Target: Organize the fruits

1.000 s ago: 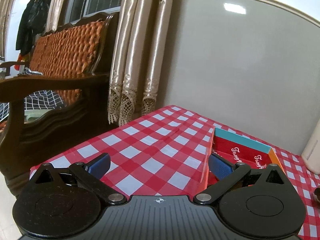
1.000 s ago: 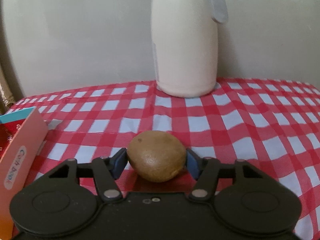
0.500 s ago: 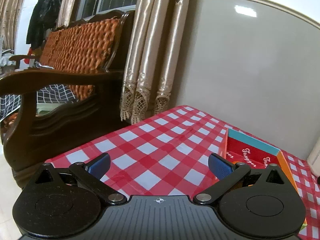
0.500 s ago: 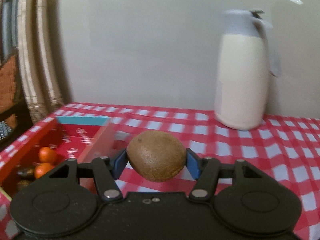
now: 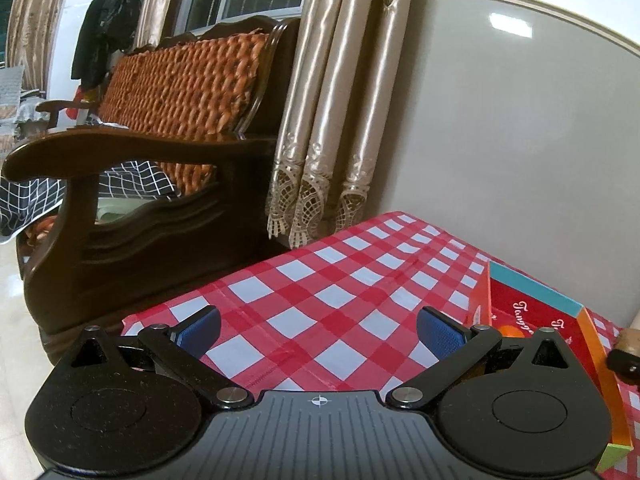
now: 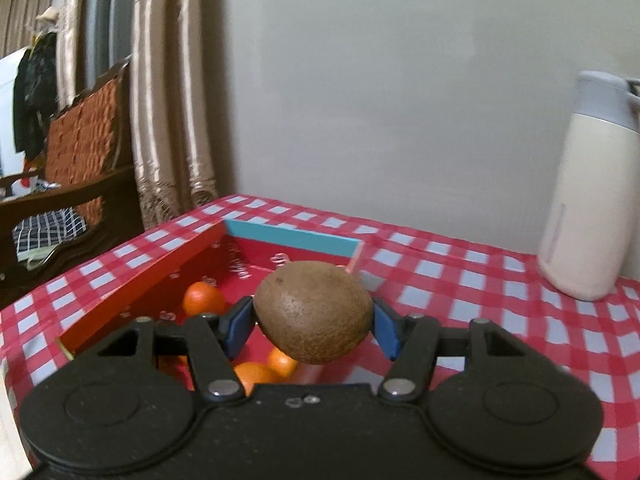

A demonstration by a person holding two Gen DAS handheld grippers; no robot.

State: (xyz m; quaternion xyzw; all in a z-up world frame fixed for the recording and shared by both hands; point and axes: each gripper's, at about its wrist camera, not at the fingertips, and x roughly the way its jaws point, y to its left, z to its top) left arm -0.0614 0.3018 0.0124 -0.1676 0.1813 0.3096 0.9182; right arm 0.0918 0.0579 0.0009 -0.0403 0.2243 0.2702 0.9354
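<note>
Pretty bright indoor light, with a ceiling lamp glaring off the glossy wall (image 5: 512, 128) in both views, heavy fisheye bending and dark corners at the edges, left view sharp, right view a bit soft, especially the curtains (image 6: 168, 120).

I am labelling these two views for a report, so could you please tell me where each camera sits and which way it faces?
Left wrist: sits on the left hand-held gripper, looking along its open, empty fingers over the checked tablecloth toward a wooden bench and curtains.
Right wrist: sits on the right hand-held gripper, looking along fingers clamped on a kiwi, down into the red box with oranges, a thermos to the right.
Shared: the red box, tablecloth, curtains and bench.
</note>
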